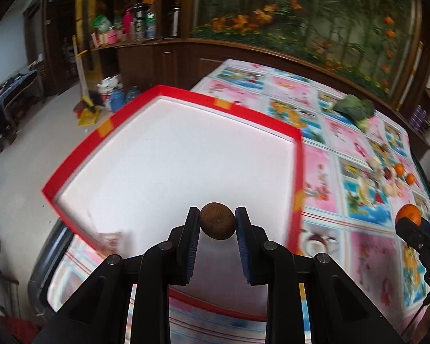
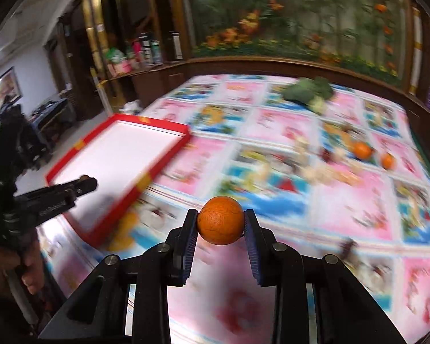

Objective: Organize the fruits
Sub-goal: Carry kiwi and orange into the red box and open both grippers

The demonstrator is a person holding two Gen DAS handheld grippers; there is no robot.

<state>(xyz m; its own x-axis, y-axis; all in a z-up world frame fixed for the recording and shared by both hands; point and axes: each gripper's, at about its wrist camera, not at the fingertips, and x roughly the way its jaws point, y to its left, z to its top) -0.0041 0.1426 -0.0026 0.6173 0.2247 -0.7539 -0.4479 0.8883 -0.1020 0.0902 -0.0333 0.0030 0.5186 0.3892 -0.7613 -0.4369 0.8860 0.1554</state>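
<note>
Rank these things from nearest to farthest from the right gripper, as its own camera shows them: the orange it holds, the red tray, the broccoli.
1. Orange: held between the right gripper fingers.
2. Red tray: to the left on the table.
3. Broccoli: at the far side of the table, ahead and right.

Table (image 2: pixel 286 140) in pink picture-print cloth: red-rimmed white tray (image 2: pixel 163 154) left of frame, broccoli (image 2: pixel 309 91) top, two oranges (image 2: pixel 362 150) right.

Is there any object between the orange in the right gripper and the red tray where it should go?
Nothing visible blocks it. The orange is held above bare tablecloth, and the red tray lies open to its left; only the left gripper hovers over the tray.
</note>
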